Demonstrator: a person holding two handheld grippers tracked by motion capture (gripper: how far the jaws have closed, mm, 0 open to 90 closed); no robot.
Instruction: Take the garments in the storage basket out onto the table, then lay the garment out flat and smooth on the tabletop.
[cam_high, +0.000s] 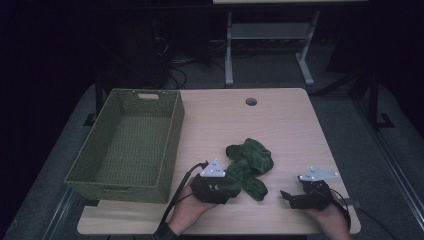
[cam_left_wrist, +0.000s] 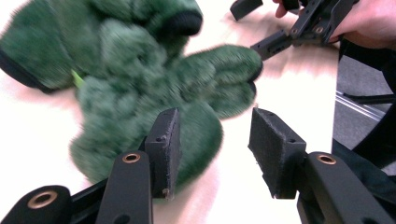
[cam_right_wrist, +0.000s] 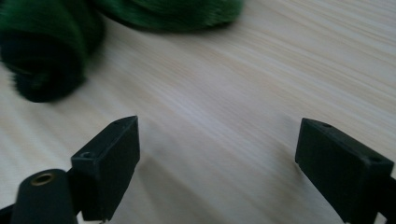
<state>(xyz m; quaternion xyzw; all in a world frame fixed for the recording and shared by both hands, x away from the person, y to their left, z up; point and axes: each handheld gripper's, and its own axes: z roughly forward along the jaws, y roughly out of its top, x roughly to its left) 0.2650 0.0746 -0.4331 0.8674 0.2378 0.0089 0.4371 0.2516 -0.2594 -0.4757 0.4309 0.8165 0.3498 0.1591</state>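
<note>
One green fuzzy garment (cam_high: 249, 167), crumpled, directionless.

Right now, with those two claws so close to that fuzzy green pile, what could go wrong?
The left gripper stands open with one pad against the green fuzzy pile; closing here might pinch only a fluffy edge, so it could slip free. The pile looks like several pieces bunched together, so lifting one may drag others. The wicker basket sits to the left; a loosely held piece could drop short of it. The right gripper is open over bare table.
</note>
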